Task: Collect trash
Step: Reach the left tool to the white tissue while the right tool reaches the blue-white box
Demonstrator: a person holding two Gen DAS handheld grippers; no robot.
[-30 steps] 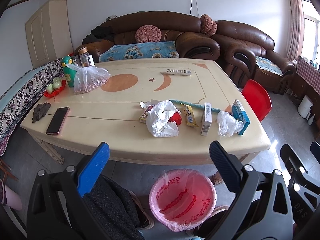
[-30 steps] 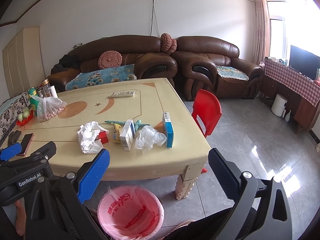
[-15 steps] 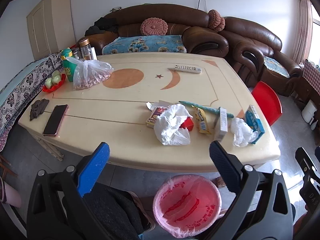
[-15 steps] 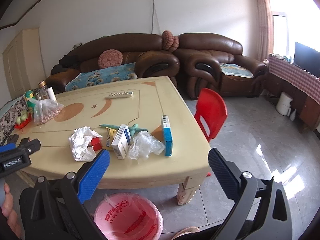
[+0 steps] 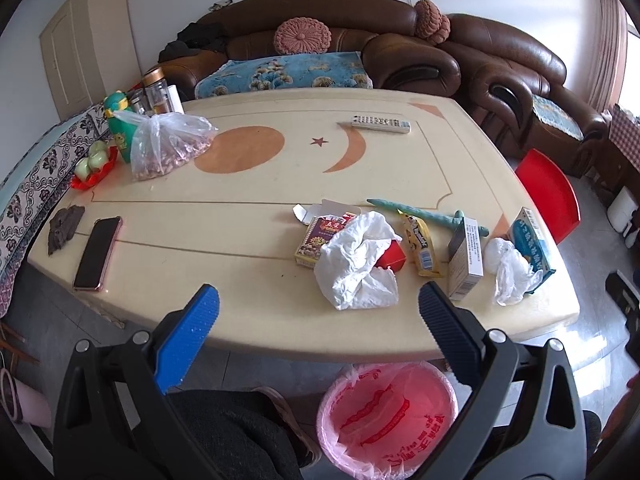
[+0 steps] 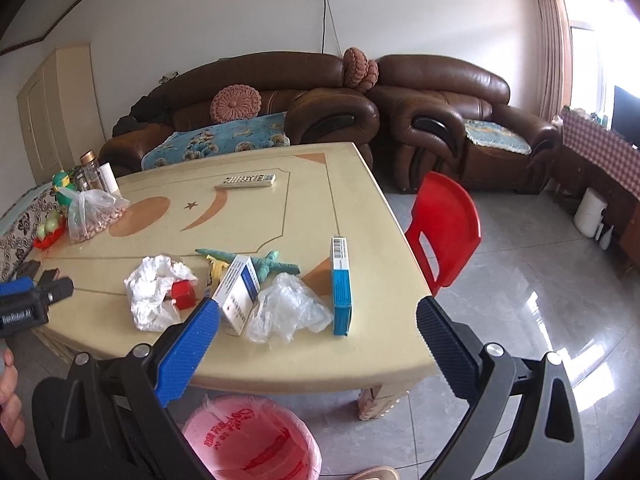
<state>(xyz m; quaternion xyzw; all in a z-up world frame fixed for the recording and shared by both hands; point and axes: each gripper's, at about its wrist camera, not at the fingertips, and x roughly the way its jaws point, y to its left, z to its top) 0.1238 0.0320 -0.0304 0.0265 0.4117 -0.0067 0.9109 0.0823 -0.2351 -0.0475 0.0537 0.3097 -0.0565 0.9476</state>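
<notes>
Trash lies near the cream table's [image 5: 248, 268] front edge: a crumpled white paper [image 5: 356, 268], a red box [image 5: 392, 258], a yellow wrapper [image 5: 420, 246], a white carton [image 5: 464, 260], a clear plastic bag [image 5: 508, 268] and a blue box [image 5: 530, 246]. They also show in the right wrist view: paper [image 6: 154, 292], carton [image 6: 238, 296], plastic bag [image 6: 286, 310], blue box [image 6: 341, 284]. A pink-lined bin [image 5: 386, 416] stands on the floor under the edge. My left gripper [image 5: 318, 316] is open and empty above the table's front edge. My right gripper [image 6: 318, 326] is open and empty, near the plastic bag.
A phone [image 5: 98, 252], a bag of nuts [image 5: 168, 146], a green bottle [image 5: 118, 126], a remote [image 5: 380, 123] and a teal toy sword [image 5: 424, 216] sit on the table. A red chair [image 6: 446, 224] stands at its right. Brown sofas [image 6: 320, 104] line the back wall.
Both grippers have moved forward and closer to the table; the trash looks larger. Both stay open and empty.
</notes>
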